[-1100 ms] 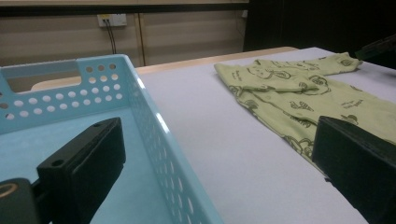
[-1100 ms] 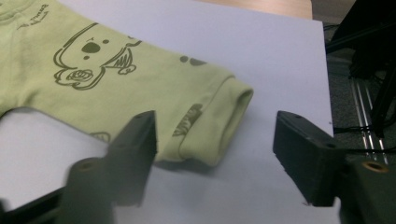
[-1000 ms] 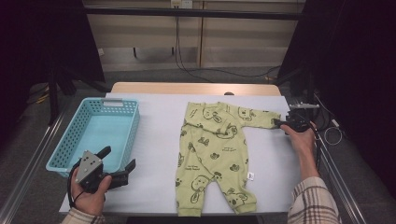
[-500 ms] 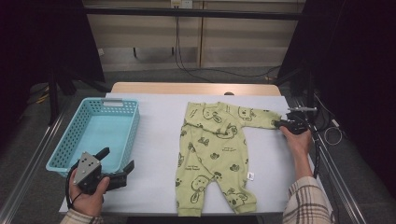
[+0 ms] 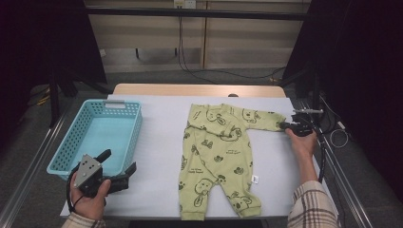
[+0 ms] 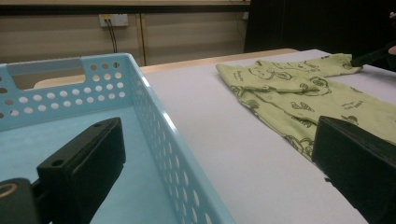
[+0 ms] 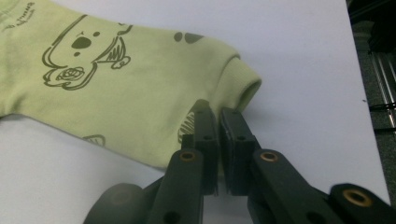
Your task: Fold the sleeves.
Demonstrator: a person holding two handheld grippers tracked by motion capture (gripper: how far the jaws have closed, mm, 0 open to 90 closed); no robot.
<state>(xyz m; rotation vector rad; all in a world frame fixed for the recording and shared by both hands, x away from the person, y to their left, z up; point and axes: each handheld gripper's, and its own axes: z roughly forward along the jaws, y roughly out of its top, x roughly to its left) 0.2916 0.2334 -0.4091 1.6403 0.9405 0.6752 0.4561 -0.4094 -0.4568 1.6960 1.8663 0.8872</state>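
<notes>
Closing over the last moment, the right tool [image 7: 218,122] now pinches the sleeve cuff of the green printed cotton baby romper [image 5: 218,156] lying flat on the grey surface [image 5: 161,156]; left tool [image 5: 119,166] hovers open beside the blue perforated plastic basket [image 5: 76,142].

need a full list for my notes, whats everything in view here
light green cotton baby romper with dark bear prints: one, spread flat right of centre on the table
light blue perforated plastic basket: one, left side of the table
pale grey table top: one, under everything
white wall socket: one, on the back wall
left gripper: one, black, fingers apart, near the basket's front corner
right gripper: one, black, fingers just closed on the romper's sleeve near the cuff
</notes>
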